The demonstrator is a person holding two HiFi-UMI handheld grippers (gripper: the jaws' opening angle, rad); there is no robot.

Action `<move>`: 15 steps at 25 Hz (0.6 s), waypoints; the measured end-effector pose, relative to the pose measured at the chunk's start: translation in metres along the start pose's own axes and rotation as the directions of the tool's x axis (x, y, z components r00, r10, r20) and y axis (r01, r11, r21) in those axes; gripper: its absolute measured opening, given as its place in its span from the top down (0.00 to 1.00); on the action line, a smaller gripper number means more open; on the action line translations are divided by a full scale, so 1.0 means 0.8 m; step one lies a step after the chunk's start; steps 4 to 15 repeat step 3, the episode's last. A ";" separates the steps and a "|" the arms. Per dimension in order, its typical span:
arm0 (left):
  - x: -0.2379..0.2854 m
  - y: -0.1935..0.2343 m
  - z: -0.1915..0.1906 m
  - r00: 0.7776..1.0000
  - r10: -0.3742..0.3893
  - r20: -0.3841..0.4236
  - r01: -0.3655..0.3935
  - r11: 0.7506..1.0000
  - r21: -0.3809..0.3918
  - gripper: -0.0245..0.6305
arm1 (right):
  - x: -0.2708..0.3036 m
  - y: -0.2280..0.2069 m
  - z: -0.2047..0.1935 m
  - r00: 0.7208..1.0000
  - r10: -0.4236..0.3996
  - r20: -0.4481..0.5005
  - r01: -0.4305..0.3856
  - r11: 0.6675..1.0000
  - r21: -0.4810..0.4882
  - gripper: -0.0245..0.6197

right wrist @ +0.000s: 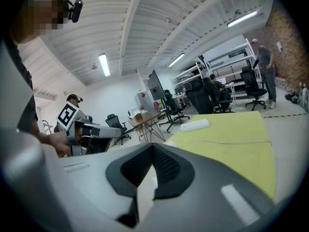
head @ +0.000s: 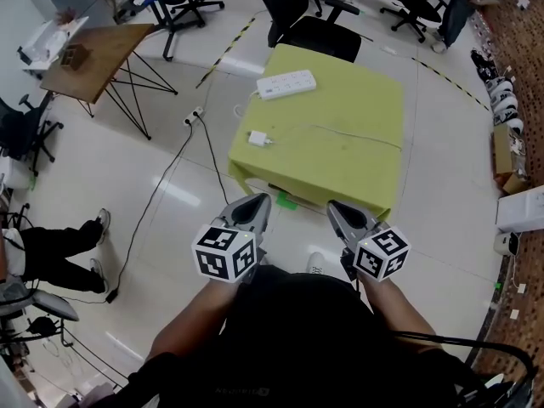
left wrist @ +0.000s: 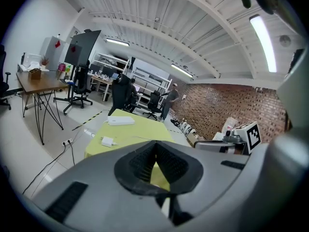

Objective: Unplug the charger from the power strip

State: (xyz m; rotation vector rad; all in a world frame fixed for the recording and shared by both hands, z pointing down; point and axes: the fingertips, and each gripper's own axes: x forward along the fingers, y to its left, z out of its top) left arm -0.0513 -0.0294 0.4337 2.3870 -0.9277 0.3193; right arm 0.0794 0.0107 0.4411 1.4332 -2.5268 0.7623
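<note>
Both the left gripper and the right gripper are closed and empty, low in frame. On the table at centre, the charger lies apart from the power strip, so it seems already unplugged.

No text, label, brand or number can be read anywhere.

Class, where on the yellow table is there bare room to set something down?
Bare: the near strip between the cable and the table's front edge, and the far right, beside the power strip. Crowded: the left side, with power strip and charger.
</note>
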 end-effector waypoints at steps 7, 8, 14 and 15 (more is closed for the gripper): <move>0.000 -0.002 -0.003 1.000 0.003 0.002 -0.003 1.000 0.000 0.96 | -0.002 -0.001 -0.003 1.000 0.004 -0.001 -0.004 1.000 0.001 0.96; 0.000 -0.002 -0.003 1.000 0.003 0.002 -0.003 1.000 0.000 0.96 | -0.002 -0.001 -0.003 1.000 0.004 -0.001 -0.004 1.000 0.001 0.96; 0.000 -0.002 -0.003 1.000 0.003 0.002 -0.003 1.000 0.000 0.96 | -0.002 -0.001 -0.003 1.000 0.004 -0.001 -0.004 1.000 0.001 0.96; 0.000 -0.002 -0.003 1.000 0.003 0.002 -0.003 1.000 0.000 0.96 | -0.002 -0.001 -0.003 1.000 0.004 -0.001 -0.004 1.000 0.001 0.96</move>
